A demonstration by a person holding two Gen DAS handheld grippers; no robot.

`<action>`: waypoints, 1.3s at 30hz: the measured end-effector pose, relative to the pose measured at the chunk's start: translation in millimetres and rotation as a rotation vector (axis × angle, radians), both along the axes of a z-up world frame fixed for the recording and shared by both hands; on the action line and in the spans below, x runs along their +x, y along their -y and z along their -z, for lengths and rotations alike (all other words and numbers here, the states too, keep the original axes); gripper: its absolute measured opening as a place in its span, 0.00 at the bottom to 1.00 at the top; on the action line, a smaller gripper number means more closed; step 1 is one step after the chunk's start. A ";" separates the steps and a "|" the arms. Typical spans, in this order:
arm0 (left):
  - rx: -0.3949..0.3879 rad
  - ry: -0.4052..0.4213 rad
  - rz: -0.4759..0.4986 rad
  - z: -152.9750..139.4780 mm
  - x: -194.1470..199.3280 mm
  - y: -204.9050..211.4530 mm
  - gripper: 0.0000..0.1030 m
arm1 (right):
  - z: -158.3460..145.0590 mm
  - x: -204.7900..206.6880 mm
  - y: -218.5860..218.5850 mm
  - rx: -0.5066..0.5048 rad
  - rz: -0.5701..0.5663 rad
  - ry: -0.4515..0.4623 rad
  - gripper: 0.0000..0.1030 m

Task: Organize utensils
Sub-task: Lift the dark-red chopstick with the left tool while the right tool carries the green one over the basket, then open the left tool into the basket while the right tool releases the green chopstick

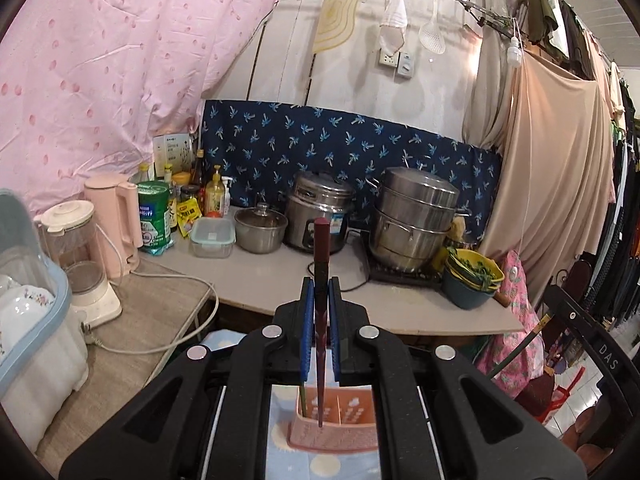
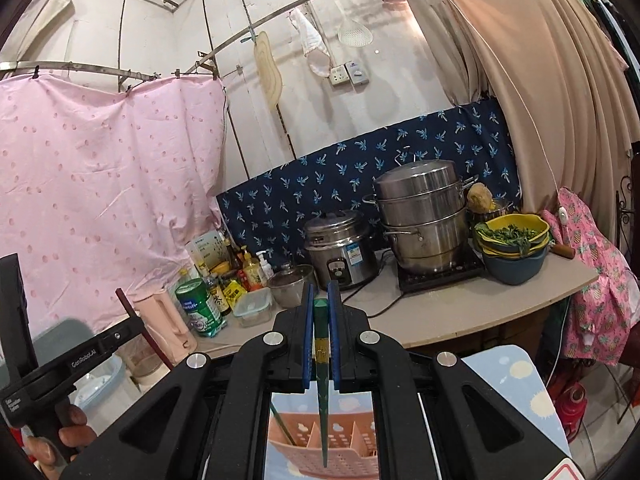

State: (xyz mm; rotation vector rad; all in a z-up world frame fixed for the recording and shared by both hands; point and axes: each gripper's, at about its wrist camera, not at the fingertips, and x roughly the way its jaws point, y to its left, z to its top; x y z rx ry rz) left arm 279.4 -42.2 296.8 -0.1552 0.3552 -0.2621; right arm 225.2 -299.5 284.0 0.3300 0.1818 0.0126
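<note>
Seen first through the left wrist camera, the left gripper [image 1: 320, 300] was closed tight on a dark red chopstick [image 1: 321, 280], gripped partway along between the blue pads [image 1: 307, 320]. The stick was held upright, its thick end raised above the jaws and its thin tip aimed down at a pink slotted utensil holder [image 1: 340, 420] directly below. That upright hold was probably chosen so the tip could be dropped straight into a compartment. Another thin stick appeared to stand already in the holder's left compartment. The holder rested on a pale blue patterned mat [image 1: 280, 464]. Beyond the holder, a grey counter [image 1: 280, 280] carried a rice cooker [image 1: 318, 216] and a stacked steel steamer [image 1: 416, 216], kept well apart from the holder and outside the job.

Seen next through the right wrist camera, the right gripper [image 2: 321, 312] was likewise clamped shut, this time on a green chopstick [image 2: 322, 360]. It too was held upright, its tip hanging just above the same pink holder, whose dividers could be made out below. A thin stick leaned in the holder's left part. Left of the holder, the left gripper could be seen carrying its red chopstick, with a person's fingers [image 2: 76, 436] wrapped around the handle. Both sticks seemed poised for sorting into the holder, not yet inserted.
</note>
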 end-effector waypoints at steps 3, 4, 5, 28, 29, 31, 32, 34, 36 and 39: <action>-0.007 -0.003 0.000 3.5 17.8 3.8 0.07 | 4.3 21.2 0.5 0.008 -0.001 -0.007 0.07; -0.005 -0.008 0.001 6.4 23.9 6.1 0.07 | 7.1 28.3 1.2 0.012 -0.002 -0.013 0.07; -0.004 -0.012 0.002 8.6 28.3 8.2 0.07 | 10.0 34.2 2.0 0.017 -0.002 -0.018 0.07; 0.071 -0.204 0.003 103.9 69.8 30.3 0.08 | 104.7 72.2 4.2 0.013 -0.037 -0.228 0.20; 0.066 -0.203 0.004 103.9 67.6 29.2 0.08 | 102.7 67.5 5.2 0.016 -0.037 -0.220 0.24; 0.061 -0.201 0.003 101.9 61.5 26.8 0.08 | 97.8 58.3 5.4 0.014 -0.037 -0.202 0.28; 0.060 -0.199 0.007 100.2 58.9 26.3 0.08 | 94.8 51.8 5.0 0.009 -0.037 -0.192 0.30; 0.066 -0.192 0.007 97.3 50.1 24.8 0.10 | 90.0 40.5 4.3 0.005 -0.038 -0.179 0.31; 0.071 -0.187 0.010 95.7 39.9 23.8 0.15 | 87.3 25.2 3.4 0.008 -0.046 -0.171 0.34; 0.075 -0.184 0.015 96.0 19.6 19.5 0.17 | 86.1 1.6 0.3 0.005 -0.056 -0.172 0.37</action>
